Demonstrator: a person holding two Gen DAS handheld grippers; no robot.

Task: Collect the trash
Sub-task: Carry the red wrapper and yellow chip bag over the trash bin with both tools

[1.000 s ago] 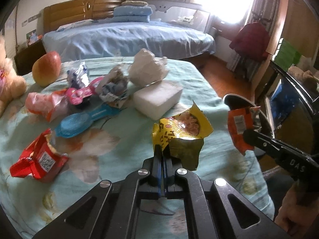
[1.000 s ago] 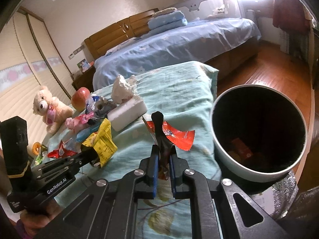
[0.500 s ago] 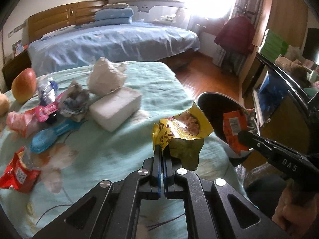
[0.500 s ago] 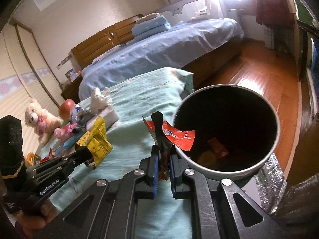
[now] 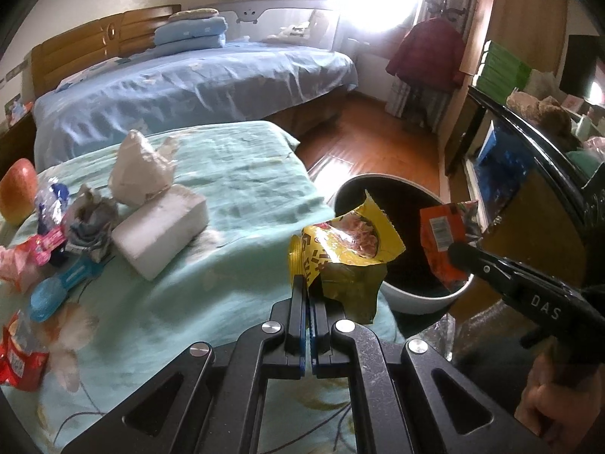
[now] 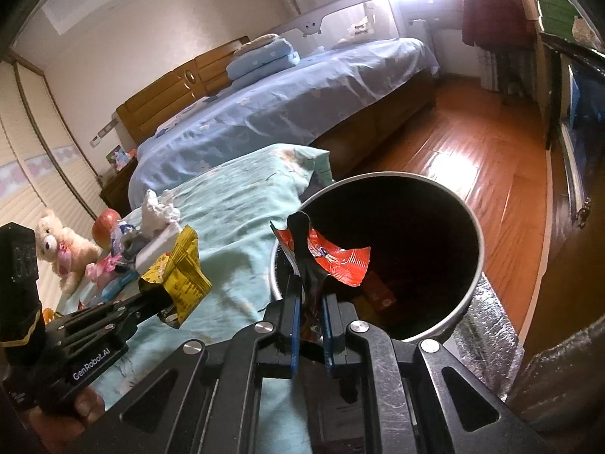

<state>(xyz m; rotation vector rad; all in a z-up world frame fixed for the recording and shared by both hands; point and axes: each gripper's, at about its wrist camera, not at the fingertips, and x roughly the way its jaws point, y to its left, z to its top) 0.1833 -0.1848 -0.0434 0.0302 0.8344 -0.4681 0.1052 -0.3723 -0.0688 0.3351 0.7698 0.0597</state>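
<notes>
Both grippers moved over to the bin [image 6: 378, 257]; right gripper [image 6: 310, 287] clamps red wrapper [image 6: 340, 261] above it, left gripper [image 5: 308, 295] clamps yellow wrapper [image 5: 348, 249] at its rim; drop next

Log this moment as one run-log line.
left gripper: shut on yellow wrapper | right gripper: shut on red wrapper over bin | phase: drop pending

A desk [image 5: 245, 174] covered by a pale green cloth is seen ahead and left of the left tool [image 5: 308, 295]. On it, up-left of that tool, a white block [image 5: 159, 234] lies touching crumpled tissue [image 5: 138, 168]. Further left, an apple [image 5: 17, 191], a blue spoon [image 5: 53, 295] and a red wrapper [image 5: 17, 359] are laid. A bin [image 6: 469, 295] stands on the wood floor [image 6: 491, 151], ahead of the right tool [image 6: 310, 276].
</notes>
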